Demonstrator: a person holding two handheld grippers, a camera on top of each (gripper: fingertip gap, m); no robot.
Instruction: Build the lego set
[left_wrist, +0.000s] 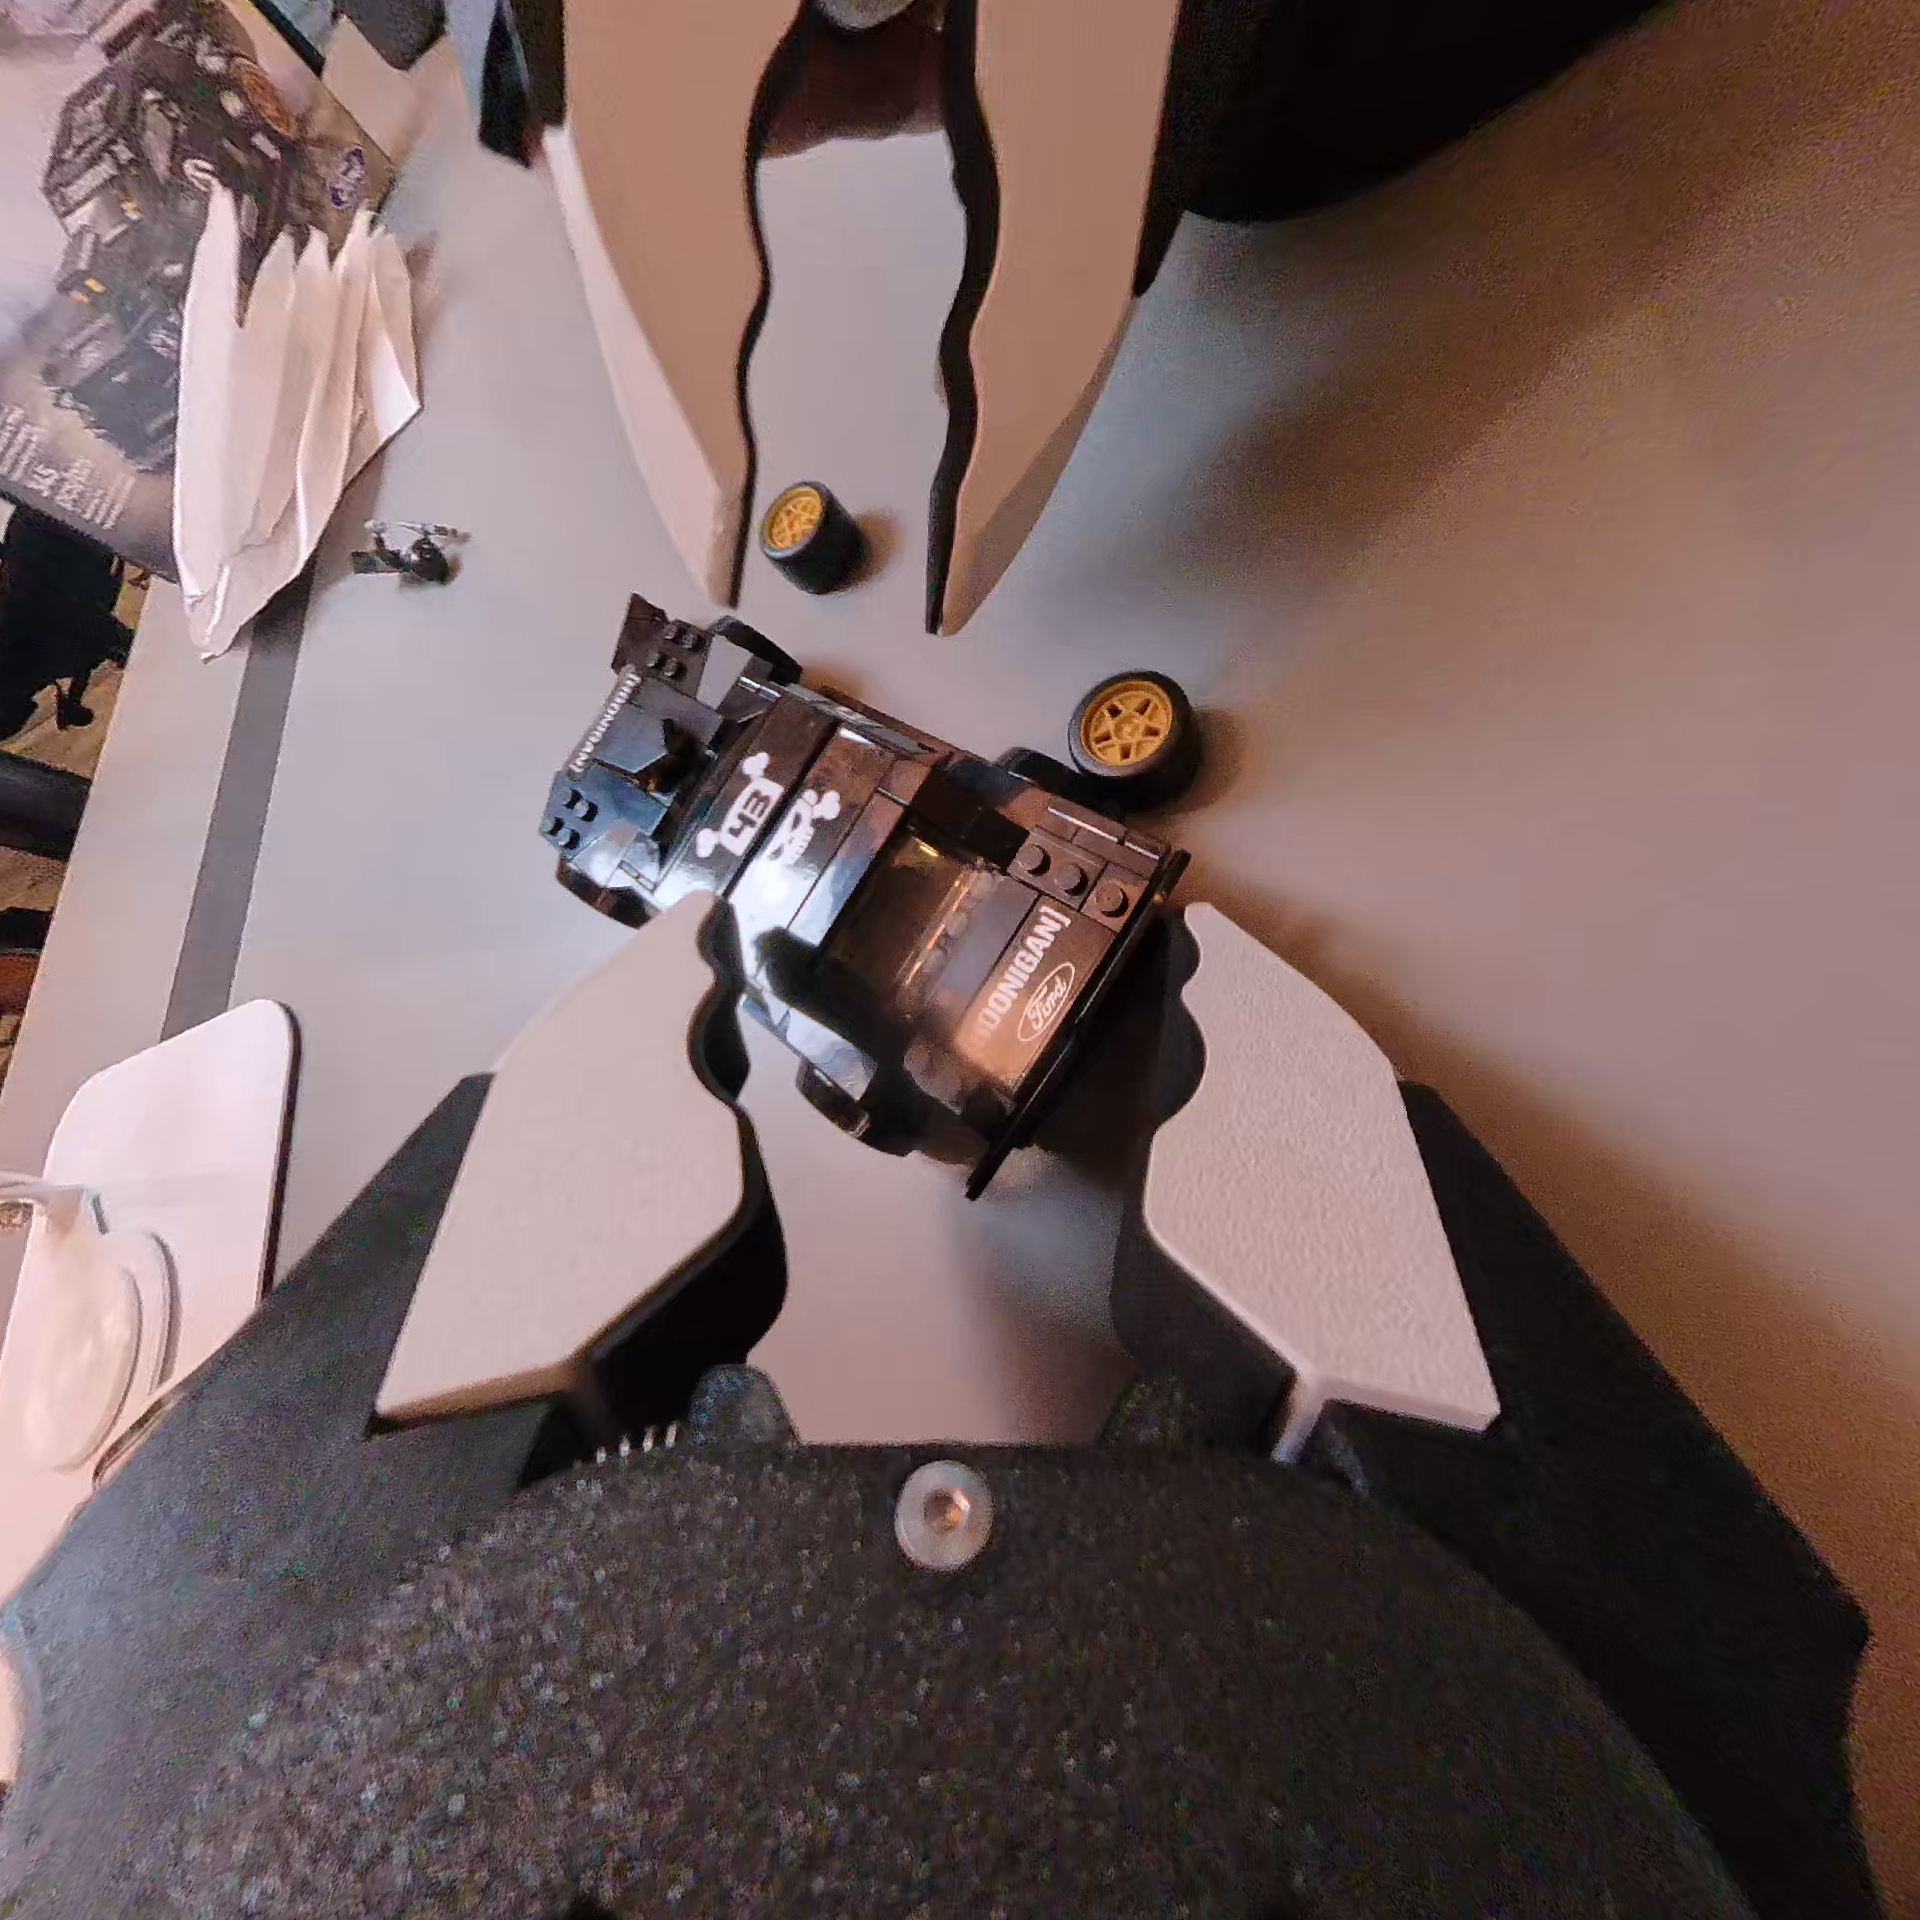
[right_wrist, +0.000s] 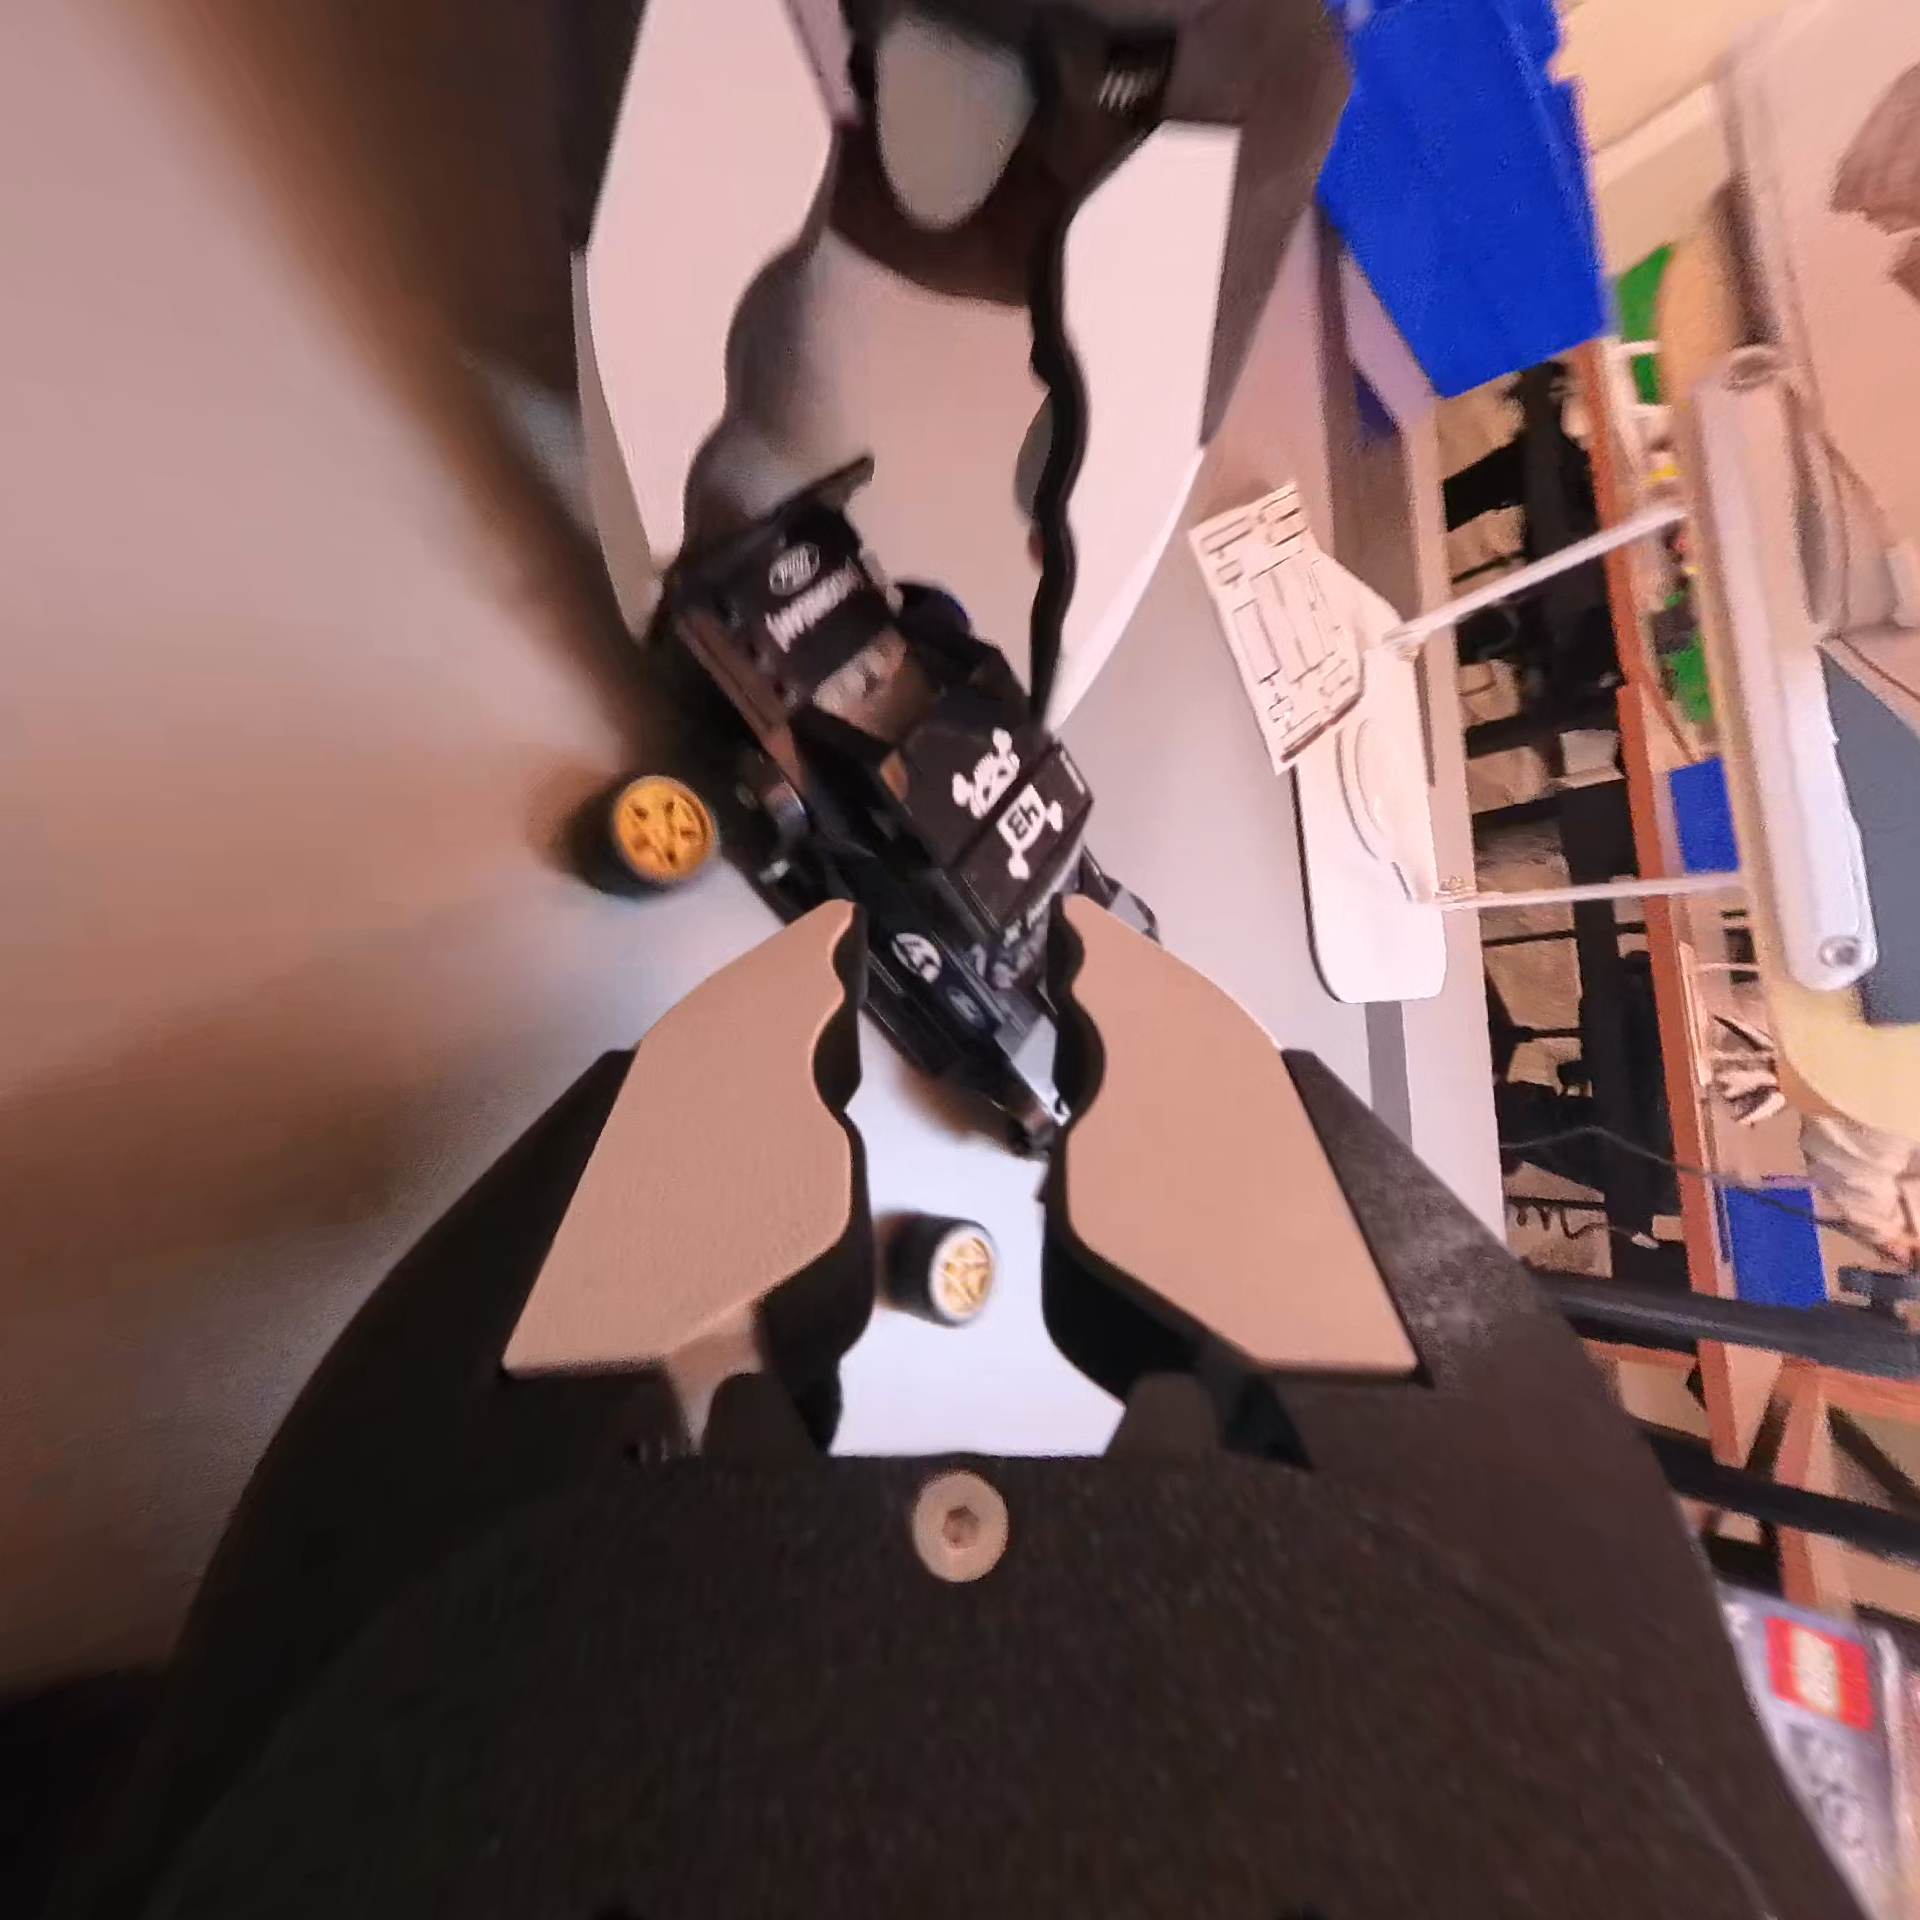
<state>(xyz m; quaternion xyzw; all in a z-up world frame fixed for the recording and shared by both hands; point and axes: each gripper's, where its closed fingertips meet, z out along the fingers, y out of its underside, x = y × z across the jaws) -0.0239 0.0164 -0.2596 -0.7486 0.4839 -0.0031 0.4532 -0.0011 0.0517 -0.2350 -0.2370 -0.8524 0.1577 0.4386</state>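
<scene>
The black car lies on the grey table. Left of it, the left gripper is spread around its rear end without clamping. One wheel lies just beside the car. At right, the right gripper hangs open near another wheel; a careless nudge could roll either wheel away.

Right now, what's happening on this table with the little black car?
A person is building a Lego car with two hand-held grippers. The left gripper is open, its fingers straddling the car's rear end as it lies on the grey table. The right gripper faces it from the opposite side, also open, with one loose gold-hubbed wheel on the table between its fingers. A second wheel lies beside the car, not yet attached.
</scene>
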